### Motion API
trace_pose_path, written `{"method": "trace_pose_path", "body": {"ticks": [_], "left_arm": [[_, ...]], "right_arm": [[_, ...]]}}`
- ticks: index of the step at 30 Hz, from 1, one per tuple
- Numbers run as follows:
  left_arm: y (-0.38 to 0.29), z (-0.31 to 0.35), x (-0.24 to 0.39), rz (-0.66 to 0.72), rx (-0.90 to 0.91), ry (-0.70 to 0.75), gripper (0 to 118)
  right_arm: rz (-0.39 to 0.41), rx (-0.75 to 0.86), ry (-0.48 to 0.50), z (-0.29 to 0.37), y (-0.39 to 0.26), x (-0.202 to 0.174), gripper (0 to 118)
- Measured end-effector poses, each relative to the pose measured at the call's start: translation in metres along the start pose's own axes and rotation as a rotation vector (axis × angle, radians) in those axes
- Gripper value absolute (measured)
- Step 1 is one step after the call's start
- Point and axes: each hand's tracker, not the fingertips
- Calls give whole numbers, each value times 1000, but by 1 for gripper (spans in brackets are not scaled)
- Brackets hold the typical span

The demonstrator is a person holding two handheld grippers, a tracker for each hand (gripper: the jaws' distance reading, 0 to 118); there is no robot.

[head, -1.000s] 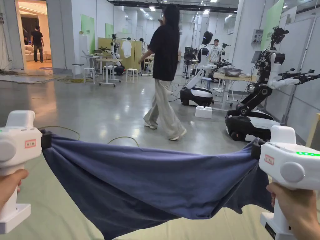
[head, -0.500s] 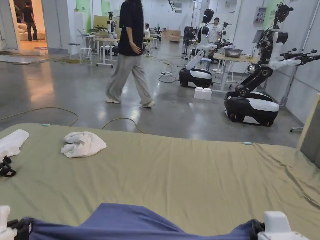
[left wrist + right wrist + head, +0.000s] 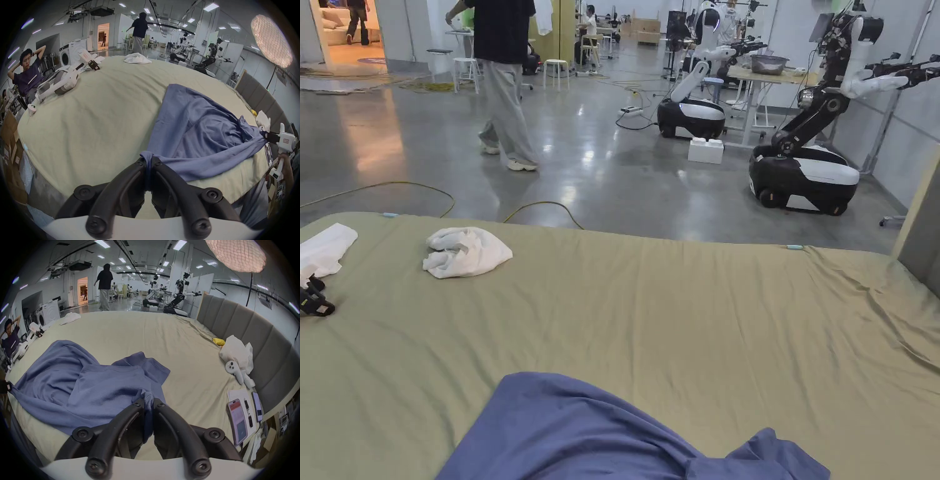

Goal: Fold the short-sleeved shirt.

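shirt (image 3: 203, 129) lies rumpled on bed (image 3: 97, 121); left gripper (image 3: 148, 161) and right gripper (image 3: 148, 400) fingers clamp its edge.

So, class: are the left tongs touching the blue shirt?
Touching. The left gripper view shows the left tongs closed on a bunched edge of the blue shirt.

No legible text, brand, number or sign can be read.

- Right gripper (image 3: 266, 137), seen in the left gripper view: a small red-bordered label on its white body; characters too small to resolve.
- Spare gripper (image 3: 86, 57) lying on the bed (image 3: 97, 113): a similar red label, unreadable.
- Phones (image 3: 237, 420) on the bed: screens lit, content not reported.
- Wall posters (image 3: 847, 25): green panels, no characters resolved.
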Motion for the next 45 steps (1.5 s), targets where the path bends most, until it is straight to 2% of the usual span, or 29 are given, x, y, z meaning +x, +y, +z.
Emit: {"method": "trace_pose_path", "body": {"ticks": [2,3,4,10,14,15,17,18,20,21,22,23,24,25,27,30,33,38,45], "left_arm": [[8,3,4,-27,47,-2,56],[13,9,10,-35,75,-7,71],[21,13,14,-42,114,-20,72],[77,34,47,-82,300,-80,72],[114,45,75,-110,430,-54,72],[106,43,87,-119,461,-29,72],[115,47,101,-127,504,-5,72],[120,49,107,-131,524,-4,71],[120,41,109,-138,564,-9,68],[121,43,113,-142,587,-9,62],[121,46,117,-148,607,-8,40],[119,46,121,-157,616,1,18],[118,47,125,-165,618,21,7],[117,47,126,-165,614,15,6],[115,46,126,-160,593,-33,4],[112,34,122,-171,552,-11,3],[119,3,109,-122,382,-54,3],[155,-88,81,-81,138,-82,3],[231,-217,91,-148,-123,-89,4]], "right_arm": [[-5,51,-15,12,7,-3,62],[-14,90,-7,19,14,-4,83],[-22,118,-4,23,21,-3,90],[-38,343,66,58,72,-21,90],[-66,467,104,75,98,-42,90],[-70,493,94,78,103,-48,90],[-62,546,81,84,110,-59,84],[-66,578,63,87,113,-64,78],[-56,615,63,91,117,-74,52],[-54,625,62,92,119,-78,35],[-52,637,60,93,120,-80,10],[-54,644,56,93,121,-82,7],[-53,647,66,94,121,-83,6],[-53,647,78,94,122,-83,0],[-59,642,72,93,121,-84,0],[-67,607,86,86,118,-82,0],[-65,553,87,75,112,-79,0],[-60,456,75,48,96,-68,0],[-63,337,19,14,83,-44,0]]}}
